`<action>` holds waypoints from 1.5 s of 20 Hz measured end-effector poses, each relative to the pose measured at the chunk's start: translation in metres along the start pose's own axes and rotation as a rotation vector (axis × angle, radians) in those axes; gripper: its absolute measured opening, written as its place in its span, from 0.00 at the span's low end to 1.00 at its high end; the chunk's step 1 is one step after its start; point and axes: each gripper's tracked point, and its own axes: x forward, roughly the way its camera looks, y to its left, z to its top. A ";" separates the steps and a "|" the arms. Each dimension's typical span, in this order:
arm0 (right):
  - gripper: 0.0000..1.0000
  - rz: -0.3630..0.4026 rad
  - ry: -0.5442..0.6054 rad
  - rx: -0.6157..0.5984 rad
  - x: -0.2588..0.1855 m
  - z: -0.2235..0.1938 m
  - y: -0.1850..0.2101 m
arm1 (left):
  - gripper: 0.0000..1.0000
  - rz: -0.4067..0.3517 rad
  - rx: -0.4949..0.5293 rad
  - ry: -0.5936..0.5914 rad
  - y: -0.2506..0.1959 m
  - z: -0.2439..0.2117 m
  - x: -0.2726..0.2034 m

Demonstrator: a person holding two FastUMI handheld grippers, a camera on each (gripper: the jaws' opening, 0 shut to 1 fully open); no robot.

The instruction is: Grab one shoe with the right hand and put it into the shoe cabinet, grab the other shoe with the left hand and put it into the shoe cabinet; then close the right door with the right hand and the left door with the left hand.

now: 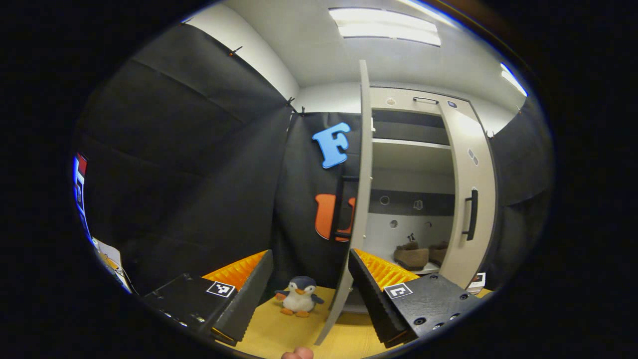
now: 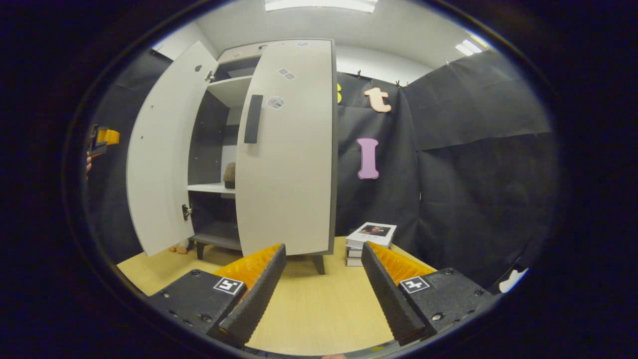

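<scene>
In the left gripper view I see the two brown fuzzy shoes side by side on a low shelf inside the pale grey shoe cabinet, right of centre in the frame and well beyond my left tool. That tool stands wide and holds nothing; the edge of the open left door rises between its fingers, though I cannot tell if it touches. A small plush penguin sits on the yellow wooden floor at lower centre.

In the right gripper view my right tool is also spread wide and empty, aimed at the nearly shut right door with its dark handle. One shoe shows through the gap, centre left. A stack of books sits on the floor beside the cabinet.
</scene>
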 end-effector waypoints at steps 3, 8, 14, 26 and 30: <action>0.99 -0.003 0.008 0.003 -0.001 -0.002 -0.002 | 0.93 -0.003 -0.059 0.021 0.015 0.002 0.031; 0.99 -0.050 -0.013 0.014 0.000 0.008 -0.021 | 0.93 -0.005 -0.080 0.053 0.030 0.002 0.078; 0.99 -0.106 -0.044 0.058 0.005 0.021 -0.037 | 0.92 -0.059 -0.136 0.093 0.028 -0.009 0.096; 0.99 -0.086 -0.032 0.034 0.012 0.016 -0.031 | 0.92 -0.343 -0.205 0.173 -0.092 -0.025 0.072; 0.99 -0.108 -0.023 0.034 0.012 0.012 -0.034 | 0.93 -0.419 -0.206 0.187 -0.154 -0.042 0.084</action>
